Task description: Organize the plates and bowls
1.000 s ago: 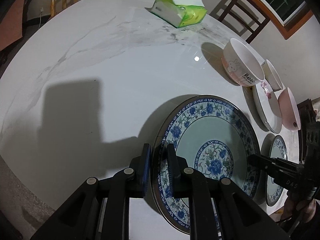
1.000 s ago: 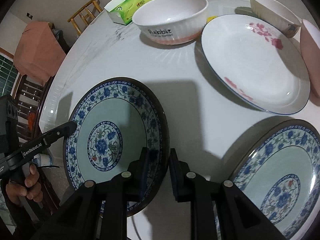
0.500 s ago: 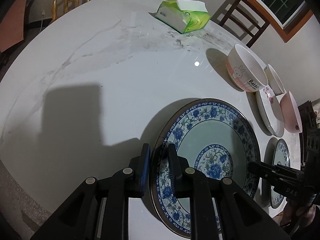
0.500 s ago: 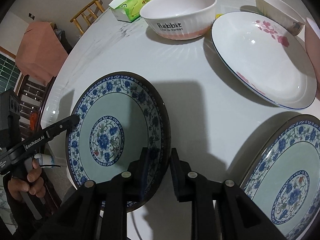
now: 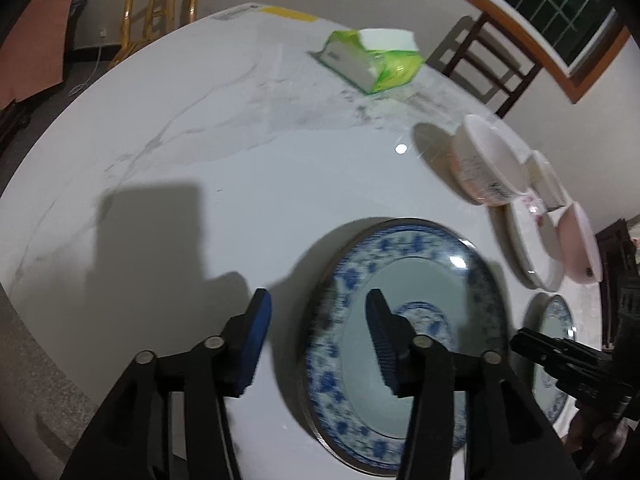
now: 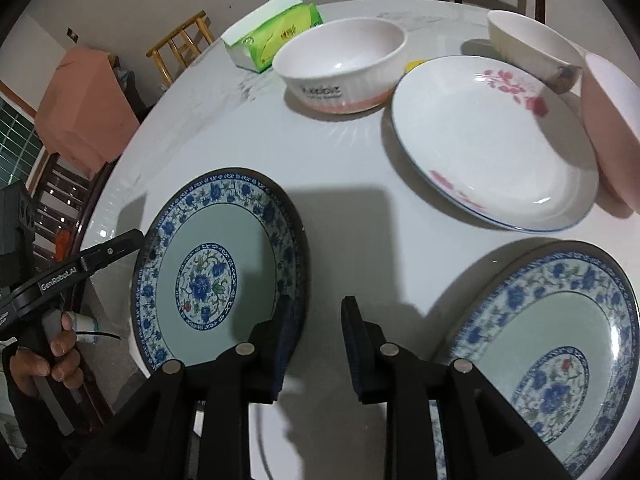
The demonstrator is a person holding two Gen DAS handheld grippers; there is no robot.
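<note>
While the marble table (image 6: 248, 128) is being viewed from both wrists, a blue-patterned plate (image 6: 216, 264) is lying flat near its left edge. The left gripper (image 5: 316, 340) is being held over that plate's left rim; its jaws have just been opening and are standing wide apart, one pad outside the rim, the other over the plate's well, neither pressing on it. The right gripper (image 6: 316, 340) is being held at the same plate's right rim, its jaws also just having been opening and now parted, with the left pad just at the rim; whether it is touching cannot be told. Further right, a second blue-patterned plate (image 6: 560, 344) is resting flat. Behind, a white bowl with lettering (image 6: 340, 68) is standing upright, beside a white plate with pink flowers (image 6: 492, 148), a cream bowl (image 6: 528, 48) and a pink bowl (image 6: 612, 128). A green tissue pack (image 6: 276, 36) is lying beyond.
</note>
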